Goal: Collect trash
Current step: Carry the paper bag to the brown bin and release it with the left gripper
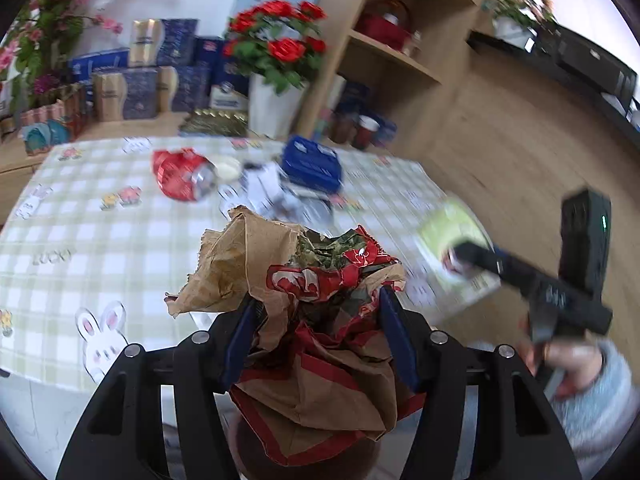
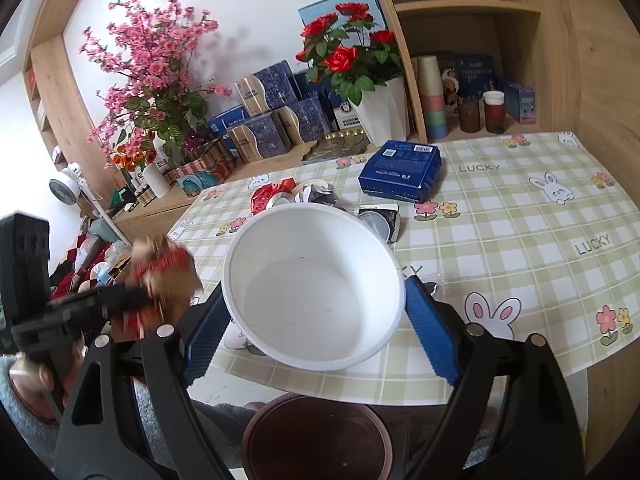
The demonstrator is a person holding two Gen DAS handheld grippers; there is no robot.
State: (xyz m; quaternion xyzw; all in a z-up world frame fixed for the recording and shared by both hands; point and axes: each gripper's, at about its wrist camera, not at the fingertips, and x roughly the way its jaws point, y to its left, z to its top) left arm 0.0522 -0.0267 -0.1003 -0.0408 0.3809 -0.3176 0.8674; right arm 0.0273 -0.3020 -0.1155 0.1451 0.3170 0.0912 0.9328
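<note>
The left gripper (image 1: 316, 320) clamps a crumpled paper bag (image 1: 304, 308) between its jaws. The right gripper (image 2: 316, 320) grips a white bowl (image 2: 312, 288), tilted toward the camera, just above a brown bin (image 2: 316, 436). More wrappers (image 2: 276, 196) lie ahead on the table (image 2: 520, 220).

— What sort of place is this looking like?
— A home, a lived-in dining corner. A checked bunny tablecloth (image 2: 520, 216) is covering the table, and potted red roses (image 2: 352, 56) and pink blossom sprays (image 2: 152, 64) are standing at the wall.
— Anything else pointing that way?
— Wooden shelves (image 2: 468, 6) are holding cups (image 2: 434, 100), gift boxes (image 2: 276, 120) are piling up, and a small fan (image 2: 66, 190) is sitting beside them.
</note>
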